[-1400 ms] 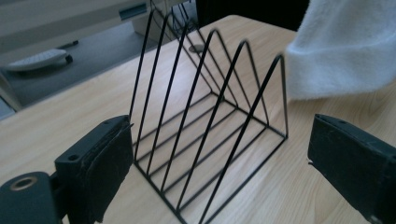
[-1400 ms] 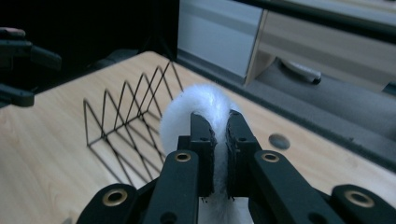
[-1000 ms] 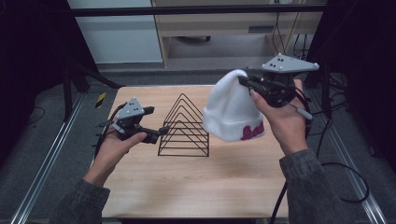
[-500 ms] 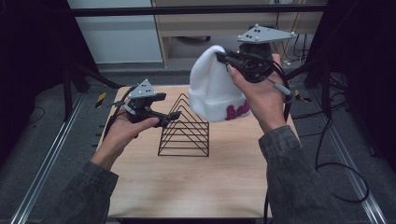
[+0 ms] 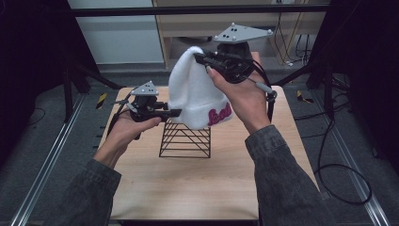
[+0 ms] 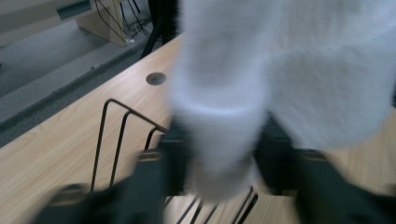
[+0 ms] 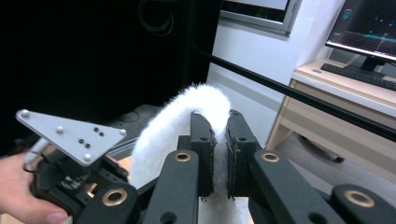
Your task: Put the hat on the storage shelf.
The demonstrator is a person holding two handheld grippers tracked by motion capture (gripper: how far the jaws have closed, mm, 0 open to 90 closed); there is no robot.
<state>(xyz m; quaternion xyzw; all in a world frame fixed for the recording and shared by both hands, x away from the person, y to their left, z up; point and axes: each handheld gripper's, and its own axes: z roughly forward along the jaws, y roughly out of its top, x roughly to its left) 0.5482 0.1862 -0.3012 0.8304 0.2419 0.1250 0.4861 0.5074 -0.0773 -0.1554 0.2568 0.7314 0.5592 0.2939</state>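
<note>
A white knit beanie (image 5: 197,89) with pink lettering hangs in the air above a black wire rack (image 5: 186,141) on the wooden table (image 5: 188,188). My right gripper (image 5: 198,56) is shut on the beanie's crown (image 7: 163,135), and its pads (image 7: 203,140) squeeze the fabric from both sides. My left gripper (image 5: 176,113) has just been closing its jaws on the beanie's lower left brim. In the left gripper view the folded brim (image 6: 219,140) sits pinched in the left gripper (image 6: 219,158), with the rack's wires (image 6: 112,135) just behind.
Metal rails run along both sides of the table. Cables lie on the floor (image 5: 339,169) to the right. A wooden desk (image 7: 345,88) with a monitor and keyboard stands beyond the table. The tabletop has a round hole (image 6: 155,78) near its edge.
The right gripper lifted the beanie up and leftward over the rack. The left gripper moved right to the beanie's brim and closed on it.
</note>
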